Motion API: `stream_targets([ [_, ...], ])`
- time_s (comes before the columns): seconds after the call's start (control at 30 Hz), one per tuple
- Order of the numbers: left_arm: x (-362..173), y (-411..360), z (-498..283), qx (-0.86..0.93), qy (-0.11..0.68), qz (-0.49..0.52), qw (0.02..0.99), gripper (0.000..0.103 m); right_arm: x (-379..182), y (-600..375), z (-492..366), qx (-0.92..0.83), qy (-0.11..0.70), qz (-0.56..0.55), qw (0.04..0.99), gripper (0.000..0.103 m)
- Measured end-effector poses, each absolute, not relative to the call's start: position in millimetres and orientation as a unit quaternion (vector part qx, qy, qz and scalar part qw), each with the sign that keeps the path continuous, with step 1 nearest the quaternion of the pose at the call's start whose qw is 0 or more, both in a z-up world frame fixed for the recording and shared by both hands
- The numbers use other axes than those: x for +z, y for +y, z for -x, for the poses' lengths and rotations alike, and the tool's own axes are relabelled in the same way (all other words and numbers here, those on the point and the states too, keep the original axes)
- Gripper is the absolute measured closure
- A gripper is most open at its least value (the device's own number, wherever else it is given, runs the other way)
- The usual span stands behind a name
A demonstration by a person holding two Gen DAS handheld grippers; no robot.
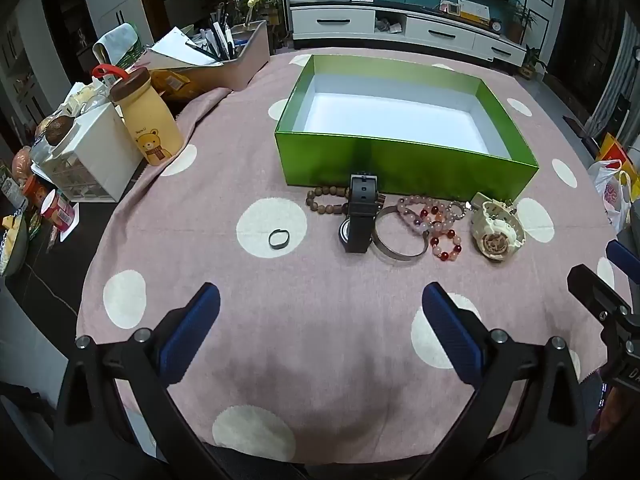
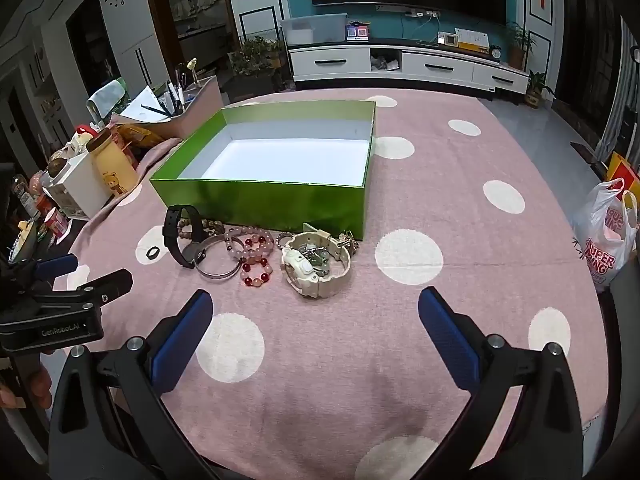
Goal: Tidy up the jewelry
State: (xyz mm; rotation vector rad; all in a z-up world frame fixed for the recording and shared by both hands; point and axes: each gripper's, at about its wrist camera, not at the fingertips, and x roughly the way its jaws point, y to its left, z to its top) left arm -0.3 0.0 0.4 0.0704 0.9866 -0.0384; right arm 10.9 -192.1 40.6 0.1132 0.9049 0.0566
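A green box [image 1: 352, 160] [image 2: 280, 204] with a white inside stands empty on the pink dotted cloth. In front of it lie a black watch [image 1: 362, 208] [image 2: 182, 232], a wooden bead bracelet [image 1: 326, 200], a metal bangle [image 1: 400, 240] [image 2: 216, 260], pink and red bead bracelets [image 1: 434, 222] [image 2: 252, 248], a cream watch [image 1: 496, 228] [image 2: 316, 268] and a small black ring [image 1: 279, 238] [image 2: 153, 253]. My left gripper [image 1: 320, 308] hovers open, near of the ring and black watch. My right gripper [image 2: 314, 312] hovers open, just short of the cream watch.
At the left edge stand a yellow bear bottle [image 1: 150, 120], a white drawer box [image 1: 92, 164] and a pen-filled organizer [image 1: 236, 56]. A white plastic bag [image 2: 608, 232] sits off the right edge. A TV cabinet [image 1: 400, 28] stands behind the table.
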Motion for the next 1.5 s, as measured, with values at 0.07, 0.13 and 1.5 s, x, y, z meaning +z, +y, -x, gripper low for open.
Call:
stream_targets([
  [0.07,0,0,0,-0.017,0.474,-0.035,0.880,0.002,40,-192,-11,0.028,0.438,-0.056,0.897,0.001],
  [0.13,1,0,0,-0.014,0.473,-0.036,0.880,0.002,40,-191,-11,0.029,0.438,-0.055,0.897,0.001],
  [1.5,5,-5,5,-0.015,0.470,-0.046,0.881,0.002,48,-184,-5,0.043,0.433,-0.056,0.899,0.001],
])
